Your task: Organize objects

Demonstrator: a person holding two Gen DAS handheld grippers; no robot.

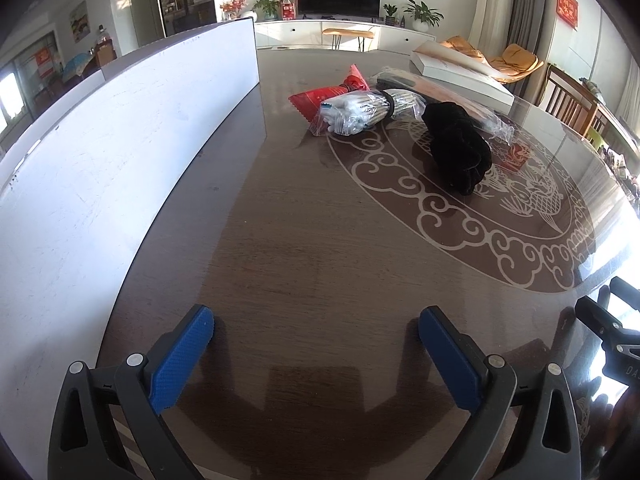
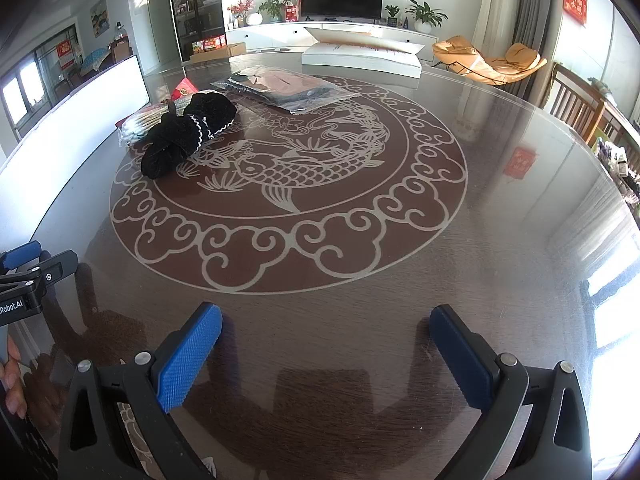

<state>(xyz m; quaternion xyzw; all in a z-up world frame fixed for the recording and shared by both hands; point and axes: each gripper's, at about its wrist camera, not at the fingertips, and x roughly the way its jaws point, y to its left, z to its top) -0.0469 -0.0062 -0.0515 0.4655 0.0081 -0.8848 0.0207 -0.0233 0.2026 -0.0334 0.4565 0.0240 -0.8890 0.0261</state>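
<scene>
Two tongs, left tongs [image 1: 316, 326] and right tongs [image 2: 326, 324] – both apart, empty; one black cloth bundle [image 2: 188, 136], three bagged packets on table [image 2: 500, 208]

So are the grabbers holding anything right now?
No, nothing is held. The left gripper and the right gripper both have their jaws wide open over the bare table. The black cloth bundle lies untouched farther off.

The left tool [image 1: 316, 328], a black frame with two blue ribbed pads, fills the bottom of the left wrist view with its jaws spread wide and nothing between them. The right tool [image 2: 326, 326], built alike, stands equally wide and empty at the bottom of its view. Fingertips [image 2: 11, 380] show at the lower left edge there.
</scene>
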